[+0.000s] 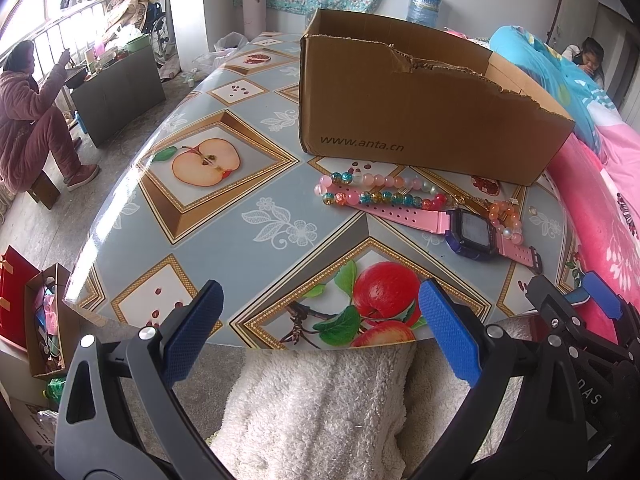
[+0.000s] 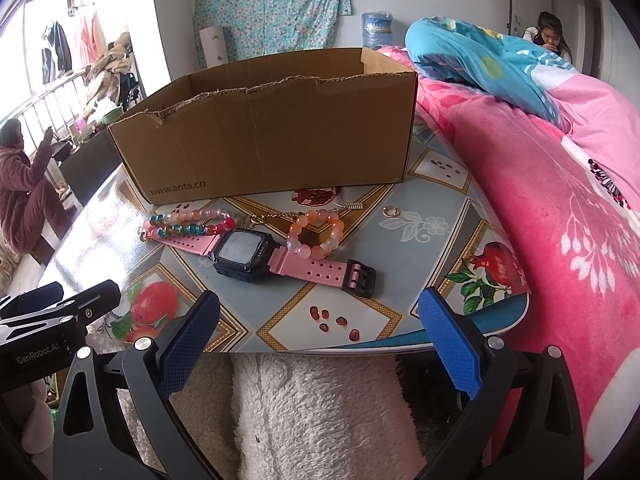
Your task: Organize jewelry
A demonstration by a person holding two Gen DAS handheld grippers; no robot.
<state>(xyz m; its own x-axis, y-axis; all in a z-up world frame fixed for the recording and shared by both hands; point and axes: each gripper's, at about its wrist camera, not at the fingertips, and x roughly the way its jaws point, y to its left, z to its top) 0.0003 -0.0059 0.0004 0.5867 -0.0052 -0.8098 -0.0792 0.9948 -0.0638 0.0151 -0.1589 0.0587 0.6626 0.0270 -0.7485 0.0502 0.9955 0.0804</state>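
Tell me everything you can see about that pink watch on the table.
The watch lies flat, face up, on the fruit-print table in front of the cardboard box. It has a dark, squarish case with a grey, unlit screen and a pink, rubbery-looking strap punched with holes, ending in a dark buckle. One strap end runs under the multicoloured bead bracelet; the peach bead bracelet overlaps the other. Neither gripper touches it.

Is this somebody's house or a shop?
Most likely a lived-in home: a bed with a pink blanket sits beside the fruit-pattern table, laundry hangs by the window, and jewelry lies by a cardboard box.
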